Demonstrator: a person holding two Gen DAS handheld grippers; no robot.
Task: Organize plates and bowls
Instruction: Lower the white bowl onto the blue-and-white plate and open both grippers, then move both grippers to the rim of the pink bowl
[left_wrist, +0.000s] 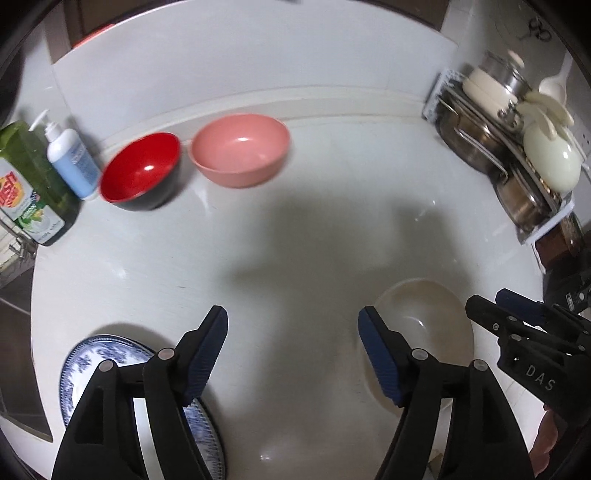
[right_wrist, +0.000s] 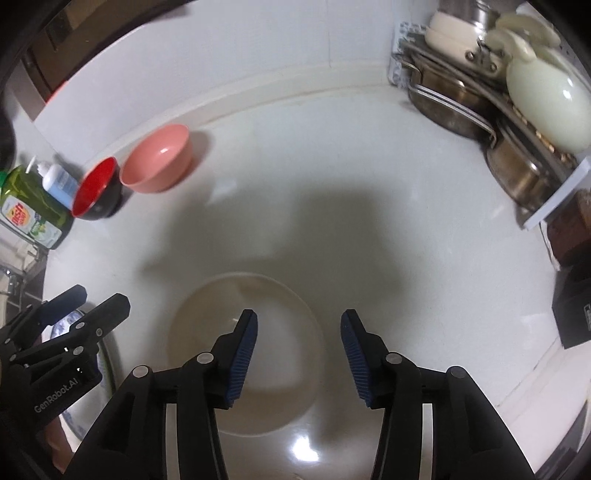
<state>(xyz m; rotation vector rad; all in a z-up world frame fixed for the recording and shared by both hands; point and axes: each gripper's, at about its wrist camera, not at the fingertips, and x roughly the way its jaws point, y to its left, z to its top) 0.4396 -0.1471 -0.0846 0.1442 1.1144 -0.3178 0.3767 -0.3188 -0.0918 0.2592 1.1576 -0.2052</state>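
left gripper (left_wrist: 291, 350) jaws apart, nothing between, over counter (left_wrist: 295, 221); blue-patterned plate (left_wrist: 85, 362) under its left finger; red bowl (left_wrist: 140, 171), pink bowl (left_wrist: 240, 149) empty at back | right gripper (right_wrist: 299, 354) jaws apart above empty cream bowl (right_wrist: 207, 317)

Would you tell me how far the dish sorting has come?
Done: nothing is stacked yet. In hand: nothing; left gripper and right gripper are open. Left: red bowl, pink bowl, translucent bowl and blue-patterned plate sit separately.
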